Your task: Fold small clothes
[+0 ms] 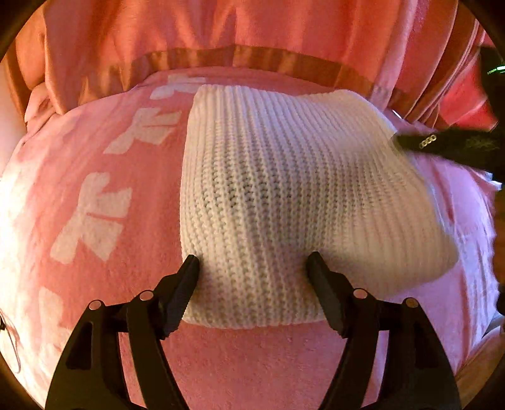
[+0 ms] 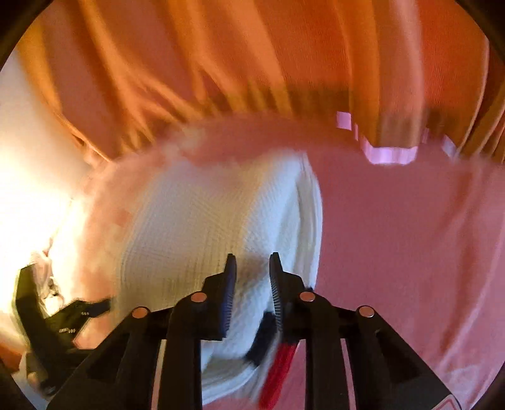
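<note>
- The white knit garment (image 1: 268,189) lies folded on the pink blanket (image 1: 94,284), its near edge between my left gripper (image 1: 252,268)'s spread jaws, nothing pinched.
- My right gripper (image 2: 252,268) is narrowed over the knit's right edge; contact blurred, so I cannot tell.
- Risk: closing either could snag one layer and drag the fold open.
- Open blanket lies right; a curtain (image 1: 252,25) crowds the far side.

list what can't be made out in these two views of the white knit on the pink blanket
- Left wrist view: white knit garment folded over, so its type and underside are hidden.
- Left wrist view: right gripper cut off by the edge, jaws unseen.
- Right wrist view: motion blur smears the red and black trim; grip unclear.
</note>
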Demonstrator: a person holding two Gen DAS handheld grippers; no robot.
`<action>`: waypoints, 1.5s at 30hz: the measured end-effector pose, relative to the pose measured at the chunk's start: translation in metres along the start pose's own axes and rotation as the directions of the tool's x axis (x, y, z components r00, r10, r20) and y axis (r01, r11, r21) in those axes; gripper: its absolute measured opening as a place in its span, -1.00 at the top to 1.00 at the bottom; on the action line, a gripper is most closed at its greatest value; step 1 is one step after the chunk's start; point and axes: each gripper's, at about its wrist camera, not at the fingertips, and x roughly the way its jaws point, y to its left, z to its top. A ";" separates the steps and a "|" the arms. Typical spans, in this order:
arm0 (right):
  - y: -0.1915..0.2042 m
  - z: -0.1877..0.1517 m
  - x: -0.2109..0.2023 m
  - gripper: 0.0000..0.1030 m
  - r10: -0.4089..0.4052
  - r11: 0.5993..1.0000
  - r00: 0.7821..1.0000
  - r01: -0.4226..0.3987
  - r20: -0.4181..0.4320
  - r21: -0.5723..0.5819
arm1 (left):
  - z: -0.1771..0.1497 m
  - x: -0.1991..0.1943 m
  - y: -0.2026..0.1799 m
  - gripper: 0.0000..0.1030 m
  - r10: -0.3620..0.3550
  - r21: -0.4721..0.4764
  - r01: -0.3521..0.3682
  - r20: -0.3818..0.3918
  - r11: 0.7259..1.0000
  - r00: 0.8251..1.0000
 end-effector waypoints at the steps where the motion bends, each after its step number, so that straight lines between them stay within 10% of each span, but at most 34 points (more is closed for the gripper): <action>1: 0.008 -0.003 -0.015 0.64 0.018 1.000 1.000 -0.018 0.019 -0.018 | 0.002 -0.001 0.000 -0.33 -0.003 -0.010 0.003 0.002 1.000 1.000; 5: 0.034 -0.037 -0.025 0.77 0.124 0.987 0.990 -0.130 -0.068 -0.093 | 0.003 -0.007 0.001 -0.35 0.002 -0.036 -0.002 0.020 0.999 1.000; 8: 0.013 -0.068 0.030 0.84 -0.044 0.996 0.954 0.019 -0.298 -0.084 | 0.000 -0.011 -0.001 -0.45 0.005 -0.031 -0.004 0.015 1.000 1.000; 13: 0.020 -0.053 -0.005 0.88 0.013 0.998 0.985 -0.024 -0.170 -0.064 | -0.003 -0.021 -0.005 -0.46 0.008 -0.018 -0.007 0.040 1.000 0.999; 17: 0.010 -0.077 0.034 0.88 -0.120 0.991 0.950 0.095 -0.288 -0.099 | -0.005 -0.026 -0.012 -0.46 0.024 -0.004 -0.024 0.055 1.000 0.998; 22: 0.019 -0.074 -0.029 0.57 -0.112 0.993 0.993 0.111 -0.030 -0.033 | -0.005 -0.044 -0.019 -0.64 0.047 0.006 -0.048 0.107 0.999 0.993; 29: 0.024 -0.121 -0.057 -0.44 -0.263 0.964 0.957 0.264 0.125 0.012 | -0.029 -0.068 -0.027 -0.82 0.152 -0.060 -0.143 0.199 0.988 0.968; 45: 0.032 -0.173 -0.079 -0.51 -0.361 0.930 0.911 0.368 0.200 0.003 | -0.082 -0.069 -0.058 -0.83 0.239 -0.063 -0.231 0.277 0.971 0.931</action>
